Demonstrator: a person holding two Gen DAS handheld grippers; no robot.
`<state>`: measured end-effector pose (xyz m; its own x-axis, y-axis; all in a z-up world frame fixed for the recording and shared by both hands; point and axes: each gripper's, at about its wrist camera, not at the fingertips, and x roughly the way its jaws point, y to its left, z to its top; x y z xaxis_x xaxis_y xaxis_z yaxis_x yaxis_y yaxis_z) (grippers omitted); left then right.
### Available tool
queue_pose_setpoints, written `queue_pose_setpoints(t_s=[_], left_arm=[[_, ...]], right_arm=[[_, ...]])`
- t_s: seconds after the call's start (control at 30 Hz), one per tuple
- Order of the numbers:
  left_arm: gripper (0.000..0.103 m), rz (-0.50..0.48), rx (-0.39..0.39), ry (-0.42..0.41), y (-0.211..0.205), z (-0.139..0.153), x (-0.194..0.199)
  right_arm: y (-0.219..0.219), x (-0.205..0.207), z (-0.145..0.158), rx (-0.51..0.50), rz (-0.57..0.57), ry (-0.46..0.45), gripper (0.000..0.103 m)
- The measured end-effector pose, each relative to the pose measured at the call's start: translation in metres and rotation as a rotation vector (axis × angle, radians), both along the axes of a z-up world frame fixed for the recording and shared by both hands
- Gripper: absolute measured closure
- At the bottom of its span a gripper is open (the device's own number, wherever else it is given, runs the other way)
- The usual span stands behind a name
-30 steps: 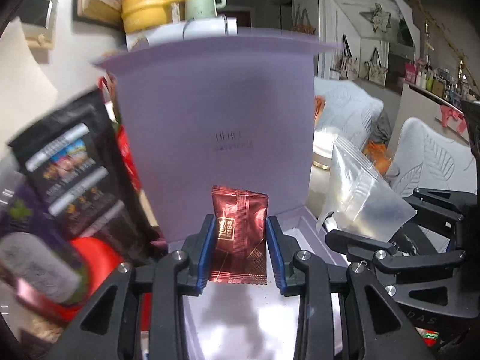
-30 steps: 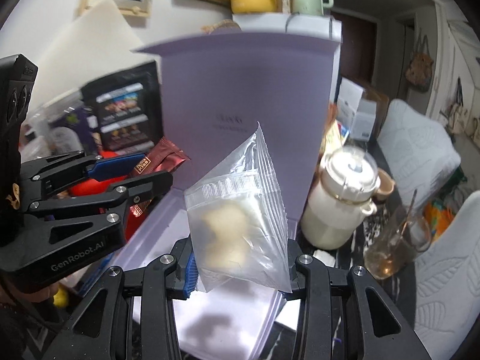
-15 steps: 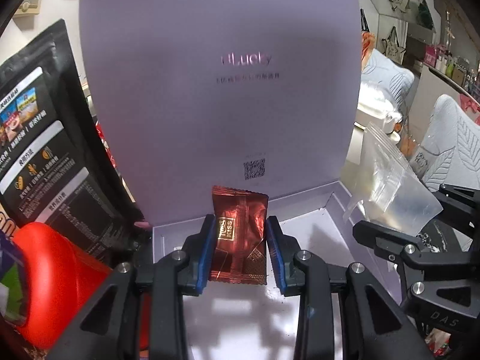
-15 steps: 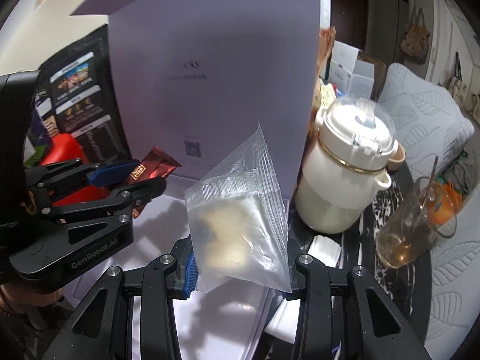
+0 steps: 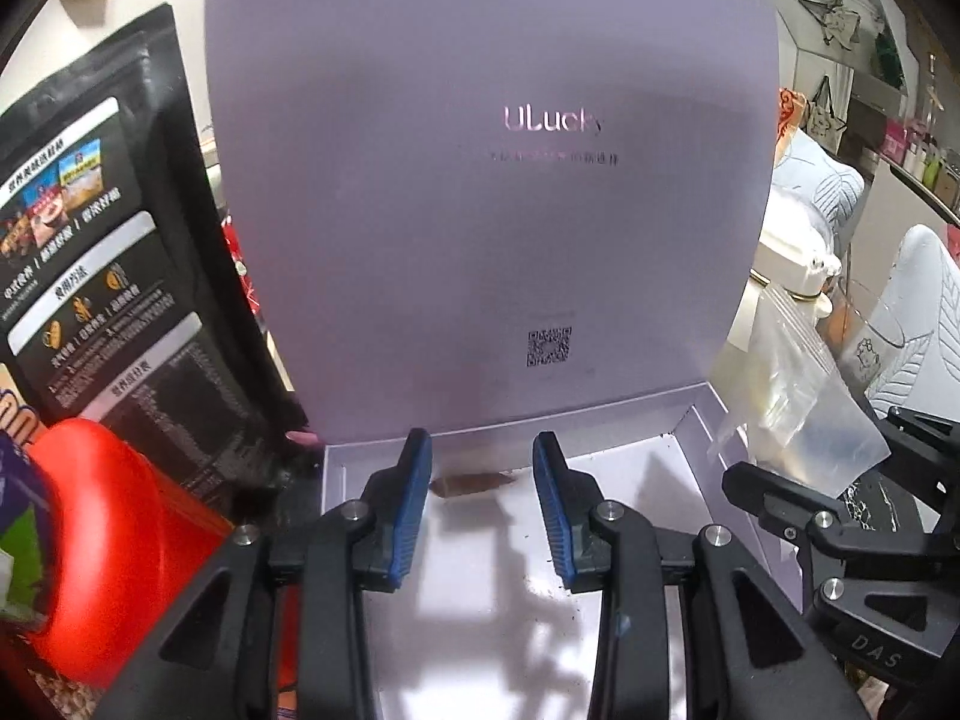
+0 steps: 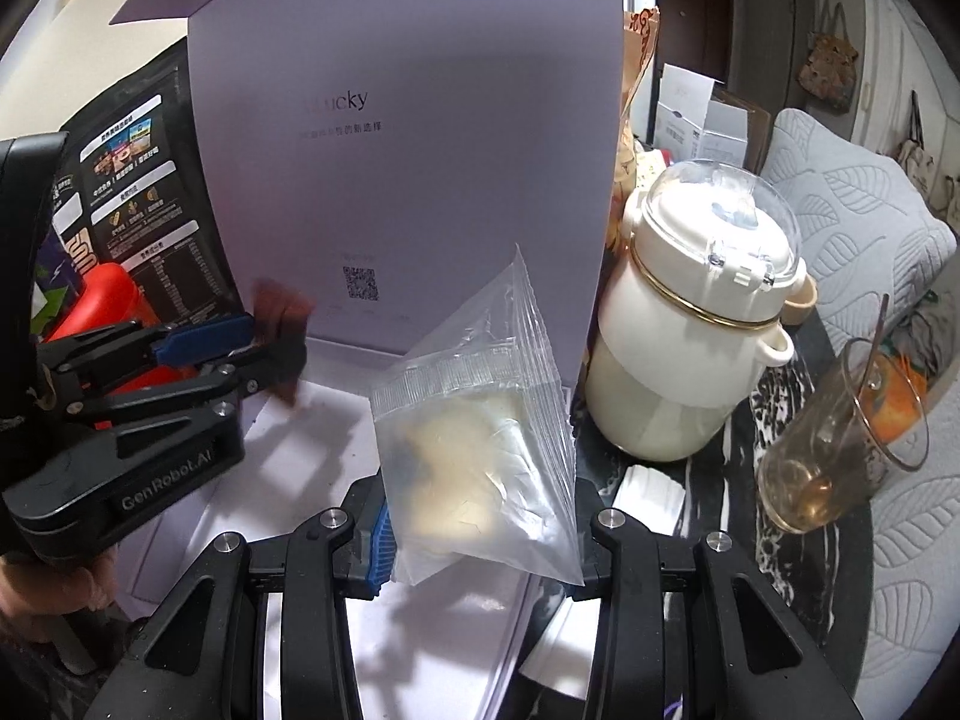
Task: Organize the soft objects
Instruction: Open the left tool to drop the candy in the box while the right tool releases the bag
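Left wrist: the left gripper [image 5: 483,468] hangs over the open lilac box [image 5: 690,456], its jaws opening with the pads clear of the brown packet [image 5: 474,482], a blurred streak just beyond them by the box's back wall. Right wrist: the right gripper [image 6: 480,534] is clamped on a clear zip bag [image 6: 480,438] above the box's front right part, beside a white jar [image 6: 696,324].

Bright overhead indoor light casts hard gripper shadows on the purple box [image 5: 690,438] floor. Fisheye bending and dark vignetting crowd every corner. The brown packet [image 6: 282,324] smears with motion blur; elsewhere focus stays sharp.
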<state>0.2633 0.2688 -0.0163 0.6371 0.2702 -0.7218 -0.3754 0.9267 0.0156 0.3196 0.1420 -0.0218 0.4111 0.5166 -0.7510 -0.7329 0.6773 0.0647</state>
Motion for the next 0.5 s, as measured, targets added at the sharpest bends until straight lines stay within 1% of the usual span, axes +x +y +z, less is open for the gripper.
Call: queue_pose_setpoints(t_s=[0.03, 0.07, 0.1, 0.27, 0.37, 0.43, 0.5], left_arm=[[0.052, 0.005, 0.01, 0.0, 0.0, 0.001, 0.0], [0.021, 0.007, 0.015, 0.0, 0.0, 0.001, -0.001], [0.005, 0.013, 0.02, -0.002, 0.0, 0.001, -0.002], [0.005, 0.018, 0.015, -0.004, -0.002, 0.001, -0.006], [0.005, 0.02, 0.01, -0.004, -0.001, 0.001, -0.01], [0.005, 0.022, 0.007, -0.008, -0.001, 0.002, -0.012], [0.005, 0.024, 0.016, -0.009, -0.001, 0.005, -0.014]], right_arm=[[0.0, 0.0, 0.0, 0.001, 0.0, -0.001, 0.063], [0.001, 0.0, 0.001, 0.0, 0.001, -0.001, 0.063], [0.002, 0.0, 0.001, -0.001, 0.001, -0.003, 0.063], [0.001, -0.001, 0.006, 0.002, -0.002, -0.017, 0.062], [-0.002, 0.001, 0.009, 0.009, -0.021, -0.029, 0.049], [-0.004, 0.004, 0.009, 0.007, -0.038, -0.032, 0.036], [-0.008, 0.006, 0.01, 0.02, -0.05, -0.022, 0.029]])
